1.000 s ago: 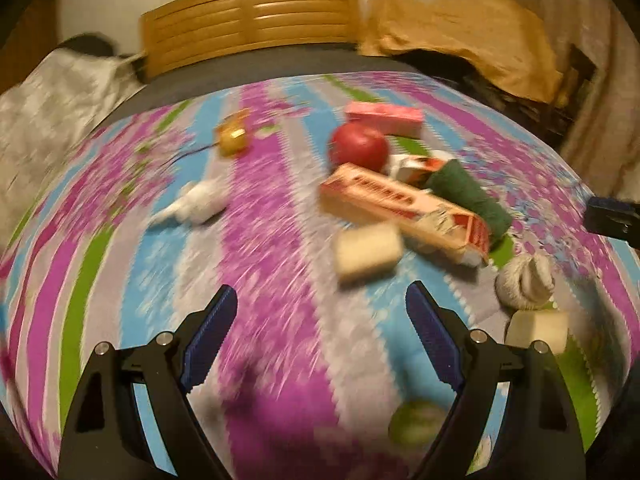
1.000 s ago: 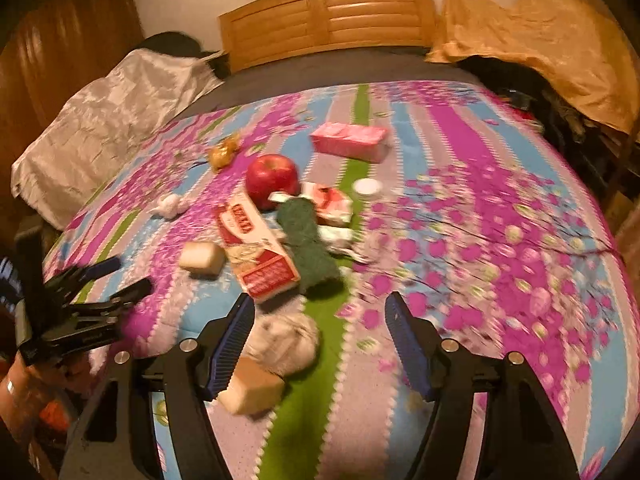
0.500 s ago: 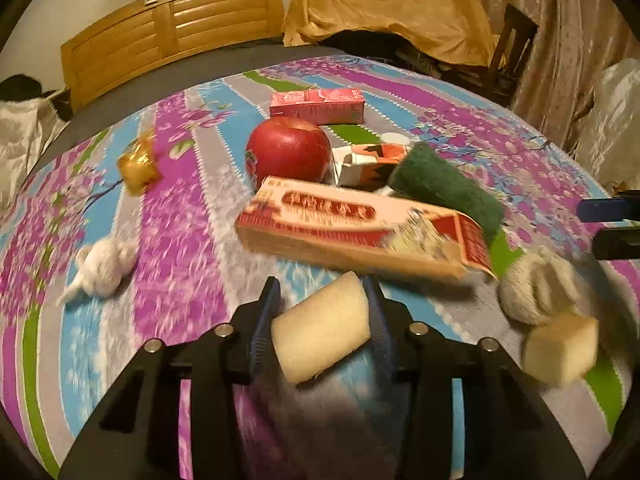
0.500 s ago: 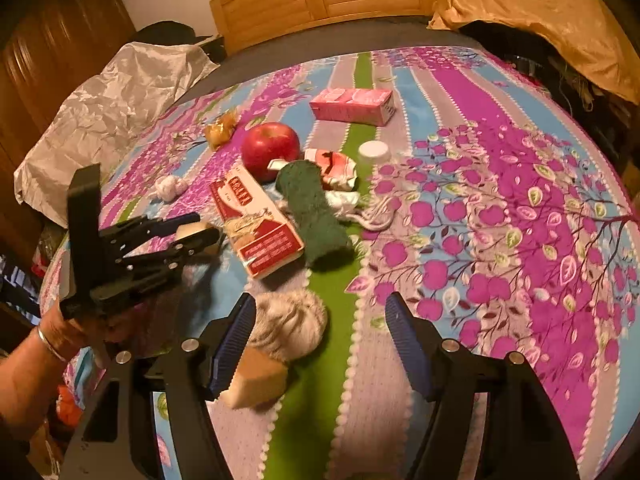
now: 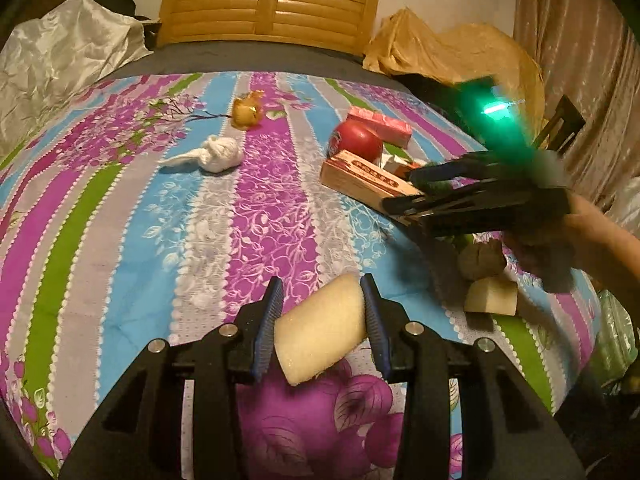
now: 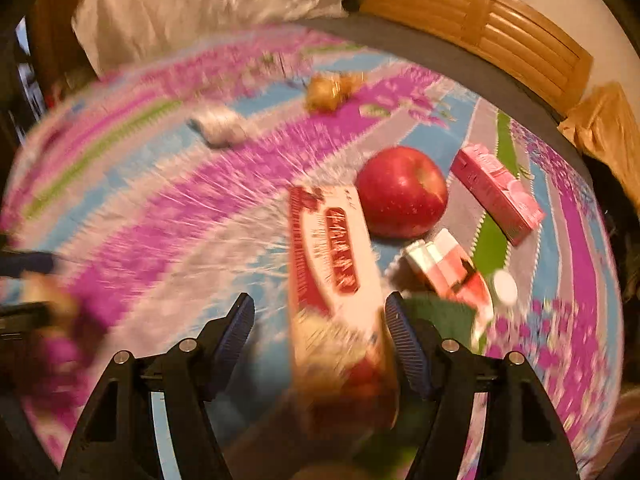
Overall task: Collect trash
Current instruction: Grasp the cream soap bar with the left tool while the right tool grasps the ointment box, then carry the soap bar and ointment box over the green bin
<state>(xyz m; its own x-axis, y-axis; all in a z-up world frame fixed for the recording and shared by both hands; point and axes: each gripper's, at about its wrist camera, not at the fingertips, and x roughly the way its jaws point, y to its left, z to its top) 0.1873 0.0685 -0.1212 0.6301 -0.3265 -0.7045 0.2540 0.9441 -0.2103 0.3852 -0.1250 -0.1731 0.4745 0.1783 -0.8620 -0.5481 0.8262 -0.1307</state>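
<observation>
Now left tool clamped on foam block; right tool spread around red carton.

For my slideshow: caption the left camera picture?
Left gripper shut on a sponge block above the striped bedspread.

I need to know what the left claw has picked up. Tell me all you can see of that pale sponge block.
The sponge block is a pale cream, porous-looking foam piece with flat faces and softly rounded edges. It sits tilted between the left claw, its two blue ribbed pads pressing opposite sides. It appears lifted above the striped floral bedspread.
</observation>
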